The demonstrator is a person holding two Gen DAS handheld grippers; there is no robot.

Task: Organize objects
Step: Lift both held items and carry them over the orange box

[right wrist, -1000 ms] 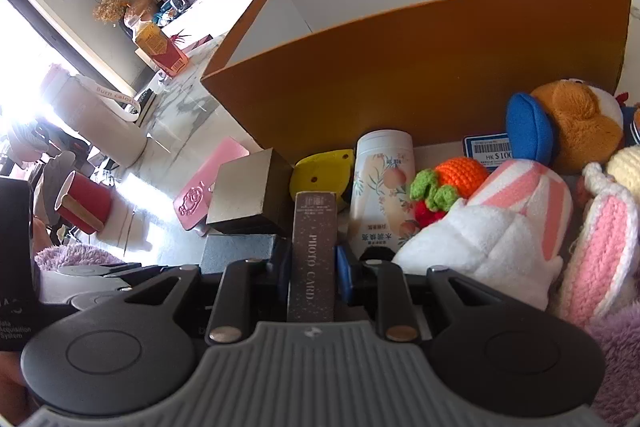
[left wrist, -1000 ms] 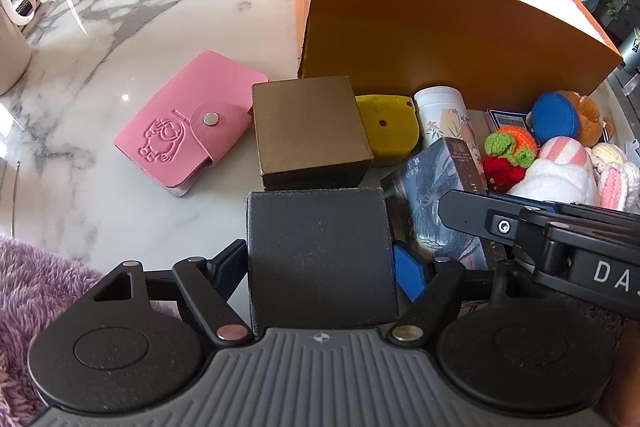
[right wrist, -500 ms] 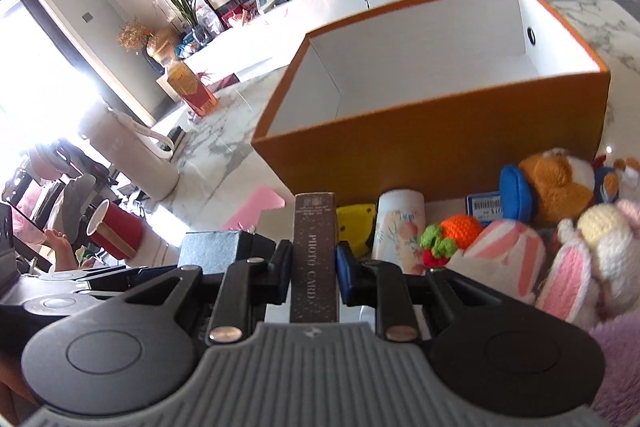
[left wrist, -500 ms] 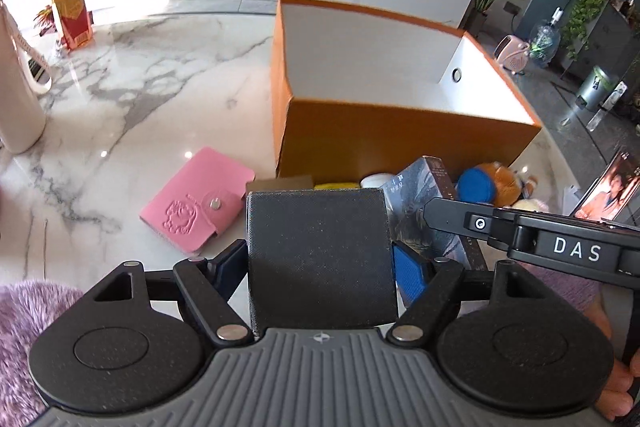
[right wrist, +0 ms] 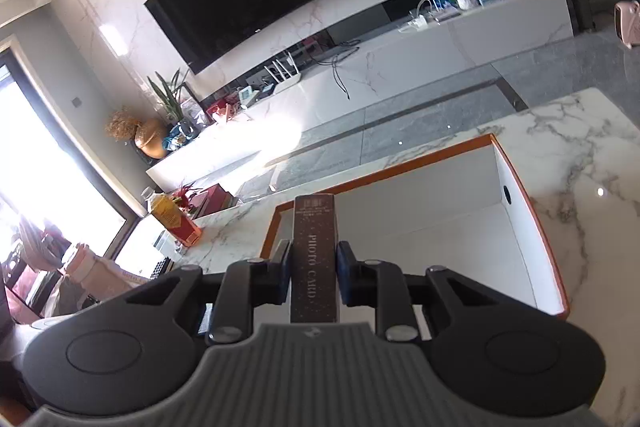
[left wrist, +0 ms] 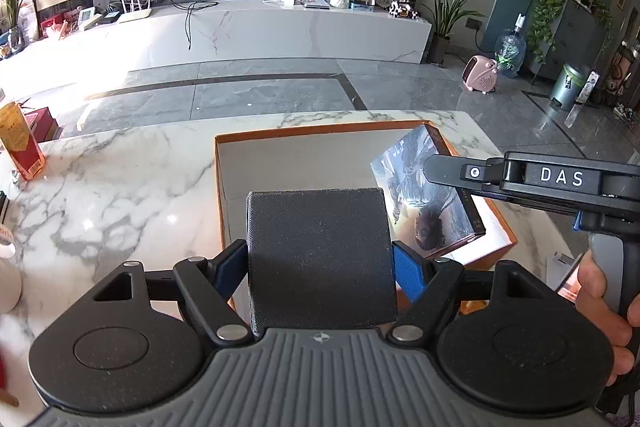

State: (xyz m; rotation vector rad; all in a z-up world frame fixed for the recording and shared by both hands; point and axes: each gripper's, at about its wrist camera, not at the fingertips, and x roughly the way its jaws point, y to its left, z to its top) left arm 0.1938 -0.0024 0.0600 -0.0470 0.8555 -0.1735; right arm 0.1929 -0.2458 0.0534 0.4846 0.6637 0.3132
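My left gripper [left wrist: 320, 269] is shut on a dark grey box [left wrist: 320, 251] and holds it above the near wall of the open orange box [left wrist: 218, 187], whose white inside shows. My right gripper [right wrist: 313, 269] is shut on a slim dark photo card box [right wrist: 314, 259], held edge-on over the orange box [right wrist: 540, 227]. In the left wrist view the photo card box [left wrist: 428, 199] shows its printed face over the orange box's right side, under the right gripper's body [left wrist: 532, 179].
The orange box stands on a white marble table [left wrist: 112, 187]. A red and yellow carton [left wrist: 18, 141] stands at the table's far left; it also shows in the right wrist view [right wrist: 174, 219]. A TV wall and a long white console lie beyond.
Both grippers have risen from table level with their boxes and moved forward over the orange box. The pile of toys, the pink wallet and the brown box have dropped out of view.
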